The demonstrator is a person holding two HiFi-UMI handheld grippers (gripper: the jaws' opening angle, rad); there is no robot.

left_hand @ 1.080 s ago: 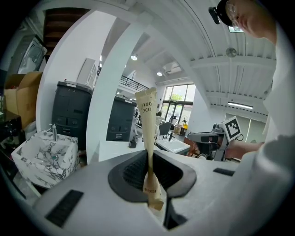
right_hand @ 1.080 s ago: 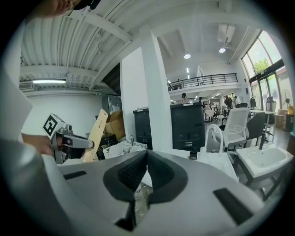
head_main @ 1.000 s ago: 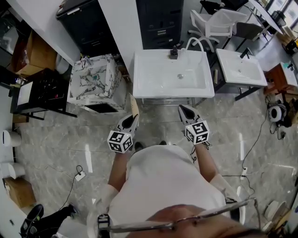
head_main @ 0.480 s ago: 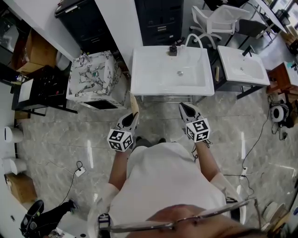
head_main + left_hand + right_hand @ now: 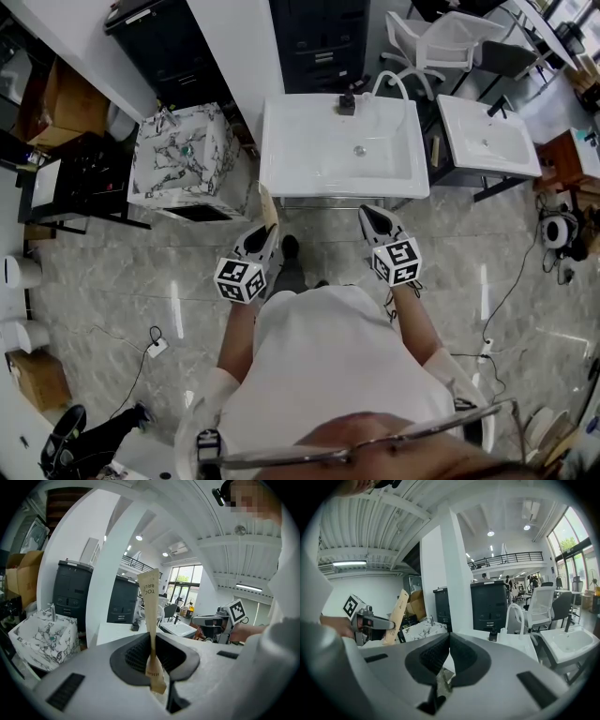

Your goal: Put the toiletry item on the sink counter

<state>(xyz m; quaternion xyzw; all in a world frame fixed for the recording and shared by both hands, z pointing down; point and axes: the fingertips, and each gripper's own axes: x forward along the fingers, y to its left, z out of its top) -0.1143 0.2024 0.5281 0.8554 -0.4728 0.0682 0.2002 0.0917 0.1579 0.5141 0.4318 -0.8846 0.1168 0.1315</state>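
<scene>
The toiletry item is a thin tan cardboard box [image 5: 265, 206] [image 5: 151, 602] with dark print, standing upright between the jaws of my left gripper [image 5: 263, 232] [image 5: 152, 663], which is shut on its lower end. It also shows at the left in the right gripper view, as the box [image 5: 396, 616]. My right gripper [image 5: 367, 217] [image 5: 448, 639] is shut with nothing between its pads. Both grippers hover over the floor just in front of the white sink counter [image 5: 281, 164], whose basin and black faucet [image 5: 347, 101] lie ahead.
A marble-patterned basin unit [image 5: 183, 159] stands left of the sink counter. To the right is a second white sink [image 5: 487, 141]. A white chair [image 5: 441, 42] and a dark cabinet [image 5: 323, 42] are behind. Cables [image 5: 511, 291] run over the glossy floor at right.
The sink counter has shifted slightly in the head view and a dark shoe now shows between the grippers. Both grippers keep their places and stay shut.
</scene>
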